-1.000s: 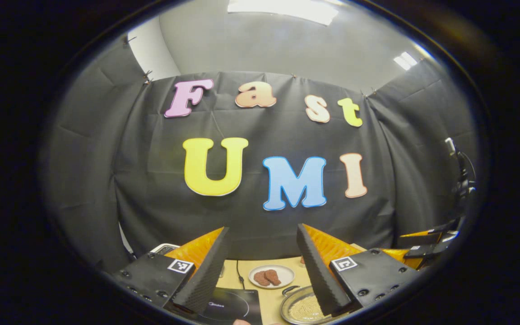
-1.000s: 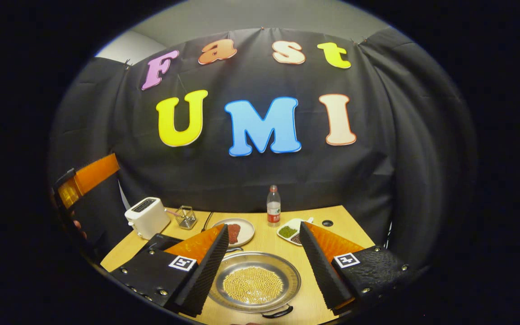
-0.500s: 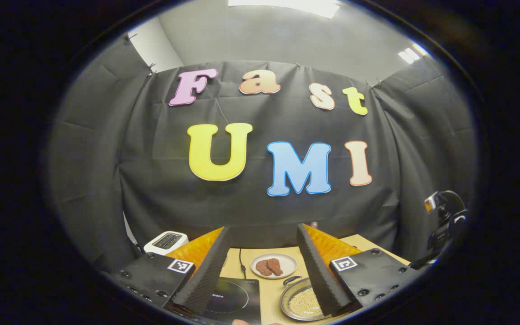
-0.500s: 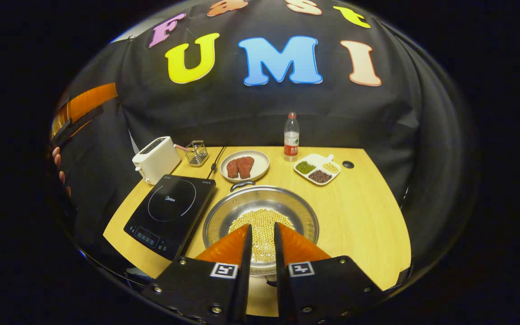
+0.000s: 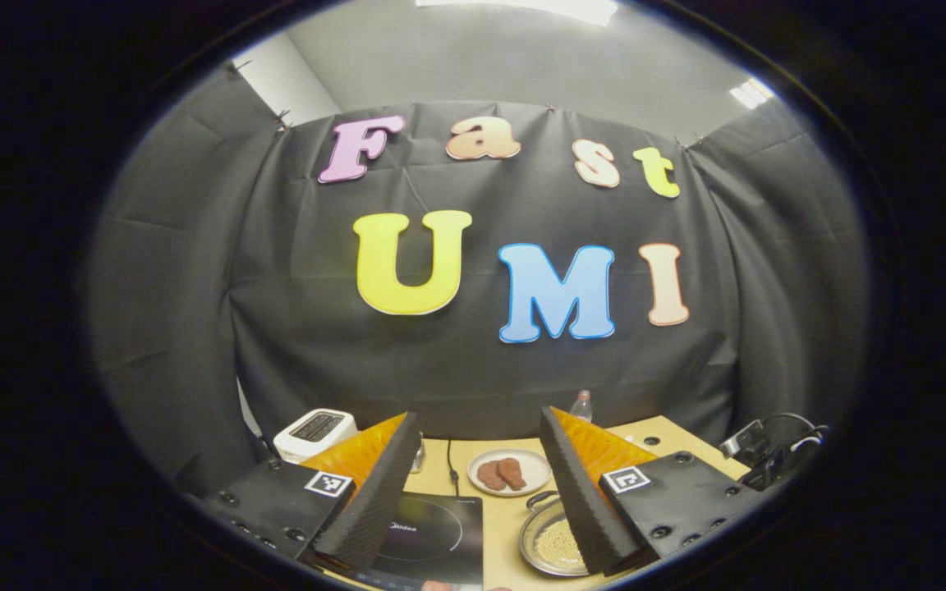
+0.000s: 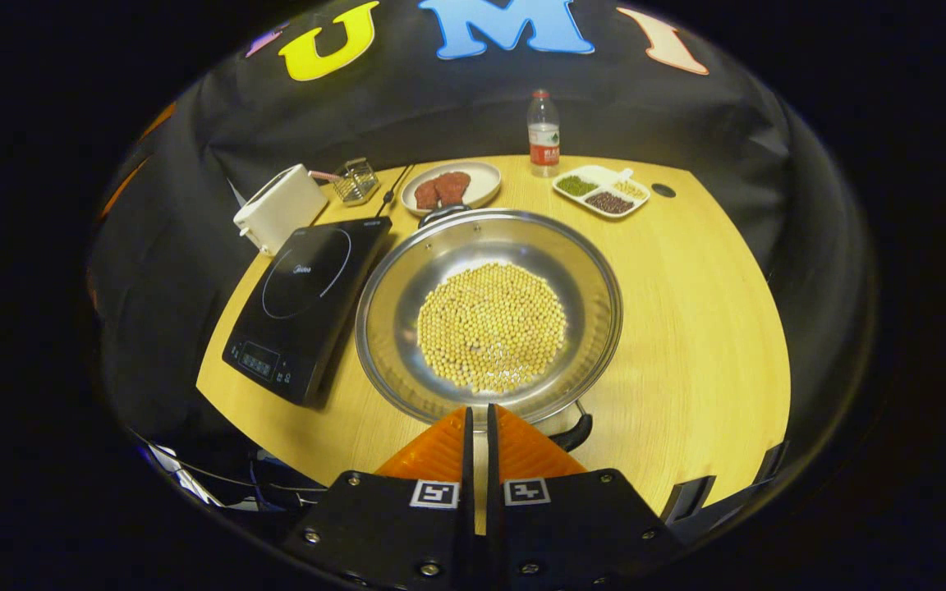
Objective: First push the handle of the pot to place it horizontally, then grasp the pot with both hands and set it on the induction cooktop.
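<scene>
Both right gripper (image 6: 478,410) jaws, closed, sit at the pot's (image 6: 588,271) near rim; left gripper (image 5: 477,427) open.

A booth draped in black cloth (image 5: 473,361) closes around a light wooden table (image 6: 686,312) on three sides, the fabric creased and clipped along its top edge. Above the cloth a plain grey wall (image 5: 522,57) rises to a bright ceiling light panel (image 5: 522,8), with a second, smaller light (image 5: 750,93) glowing at the upper right. A strip of white wall (image 5: 288,78) shows past the cloth's top left corner. The tabletop has a rounded front edge and a small dark round hole (image 6: 663,190) near its far right corner. Cables (image 6: 218,484) trail in the shadow below the table's near left edge.
</scene>
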